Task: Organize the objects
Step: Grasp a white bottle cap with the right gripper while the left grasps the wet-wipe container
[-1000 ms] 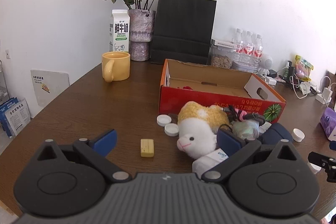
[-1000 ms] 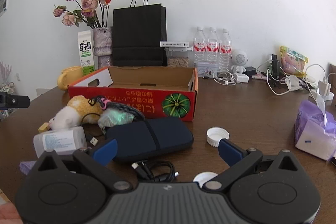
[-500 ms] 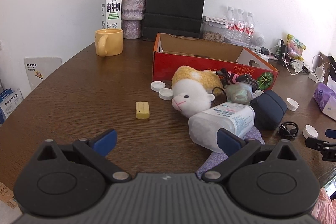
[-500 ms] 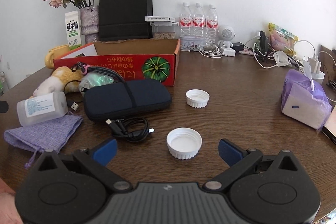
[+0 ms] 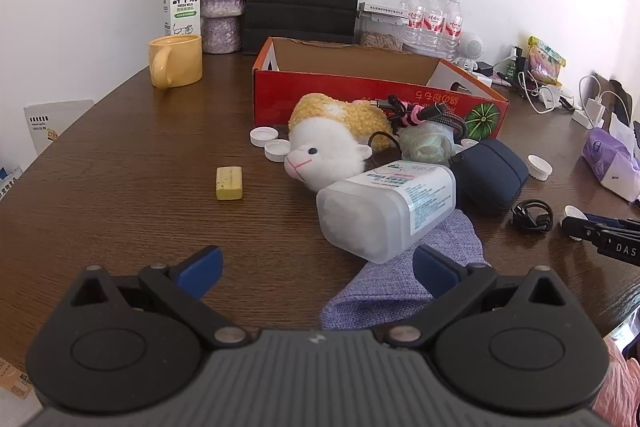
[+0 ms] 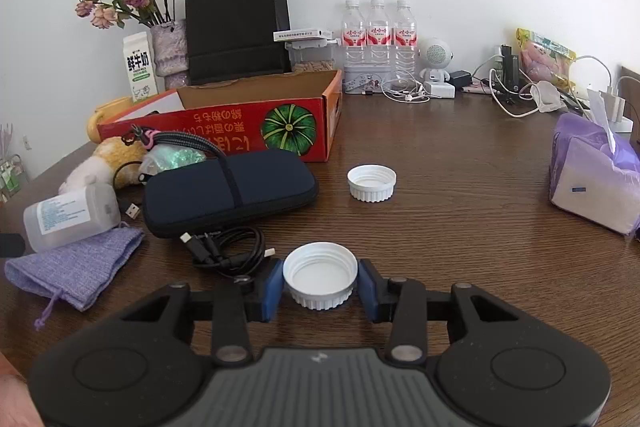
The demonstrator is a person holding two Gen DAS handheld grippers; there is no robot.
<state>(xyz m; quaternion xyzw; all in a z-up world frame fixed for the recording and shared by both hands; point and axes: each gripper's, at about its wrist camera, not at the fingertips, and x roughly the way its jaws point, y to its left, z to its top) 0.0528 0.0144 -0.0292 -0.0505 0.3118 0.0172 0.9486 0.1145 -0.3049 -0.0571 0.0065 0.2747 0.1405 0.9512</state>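
A white bottle cap sits clamped between the right gripper pads; the left gripper gapes wide, holding nothing.

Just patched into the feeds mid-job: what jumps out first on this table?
The right gripper has its blue pads closed around a white bottle cap near the front edge. Behind it, the red cardboard box stands open, with a cluttered pile before it: plush sheep, clear plastic bottle lying on its side, navy case. The left gripper hangs open.
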